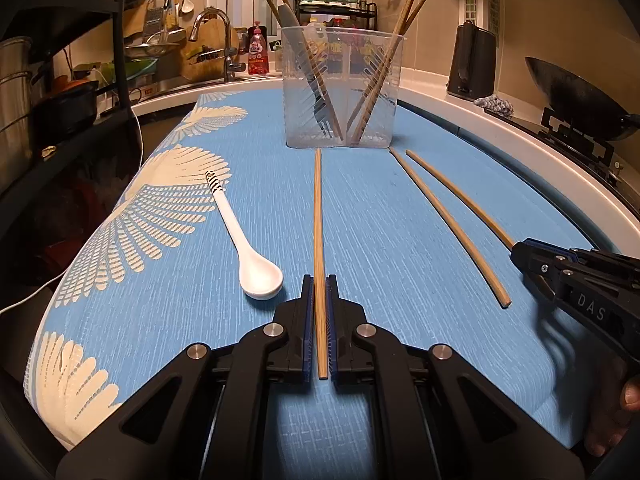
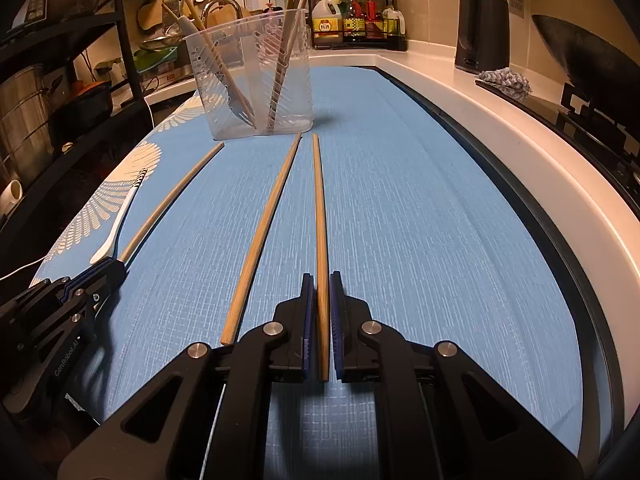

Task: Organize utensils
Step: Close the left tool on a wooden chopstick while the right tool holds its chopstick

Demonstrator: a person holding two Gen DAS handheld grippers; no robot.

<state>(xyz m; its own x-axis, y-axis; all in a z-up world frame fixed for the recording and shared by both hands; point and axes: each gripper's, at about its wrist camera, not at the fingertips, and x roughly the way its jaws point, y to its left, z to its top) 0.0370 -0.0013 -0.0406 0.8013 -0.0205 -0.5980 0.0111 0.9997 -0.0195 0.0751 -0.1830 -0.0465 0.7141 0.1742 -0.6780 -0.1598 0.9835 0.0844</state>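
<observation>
Three loose chopsticks lie lengthwise on the blue desk cloth [image 1: 400, 240], tips toward the clear utensil holder [image 1: 342, 88]. Left gripper [image 1: 320, 288]: jaws closed on the near end of the left chopstick [image 1: 318, 216]. Right gripper [image 2: 320, 286]: jaws closed on the near end of the right chopstick [image 2: 319, 208]. Middle chopstick [image 2: 264, 236] lies free between them, just beside the right one. White spoon [image 1: 244, 240] lies left of the left chopstick, near the cloth's left edge where it drops away. Open cloth runs ahead to the holder, which already has chopsticks leaning inside. Right of the cloth, the white counter rim [image 2: 520, 128], a kettle [image 2: 482, 28] and a wok [image 2: 580, 52].
</observation>
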